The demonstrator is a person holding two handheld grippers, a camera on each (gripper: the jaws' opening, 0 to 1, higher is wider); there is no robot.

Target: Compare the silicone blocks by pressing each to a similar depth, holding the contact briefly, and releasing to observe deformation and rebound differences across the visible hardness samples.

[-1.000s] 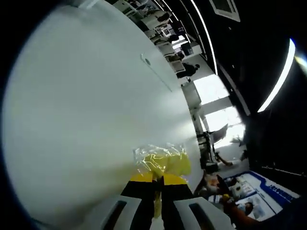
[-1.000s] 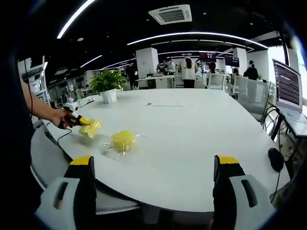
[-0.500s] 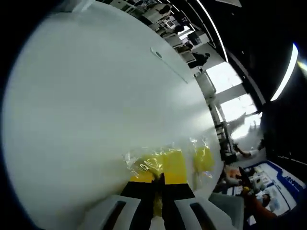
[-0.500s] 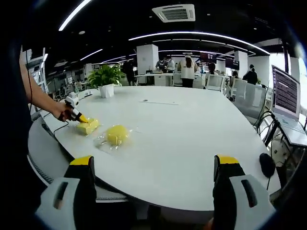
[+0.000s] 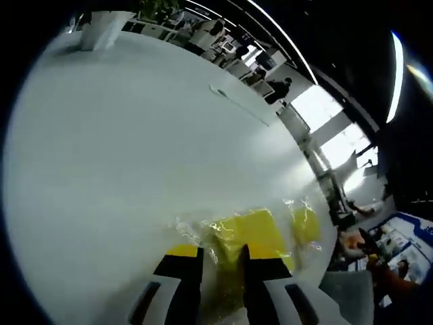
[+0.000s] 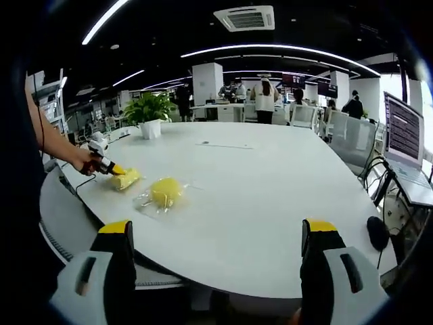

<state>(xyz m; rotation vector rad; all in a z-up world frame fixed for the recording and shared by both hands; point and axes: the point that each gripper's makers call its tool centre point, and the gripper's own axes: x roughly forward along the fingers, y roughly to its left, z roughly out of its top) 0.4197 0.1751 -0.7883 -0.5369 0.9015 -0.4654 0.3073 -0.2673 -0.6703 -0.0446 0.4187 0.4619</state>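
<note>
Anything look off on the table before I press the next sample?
Nothing is spilled or damaged. The one oddity: both yellow samples, the flat block at the left tool and the round one, are still sealed in crinkled clear bags, so presses go through plastic.

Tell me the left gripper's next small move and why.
Probably ease off the rectangular yellow block and shift to the round yellow block. The left gripper looks nearly shut, its tips at the bagged rectangular block, while the round one lies untouched beside it on the white table.
</note>
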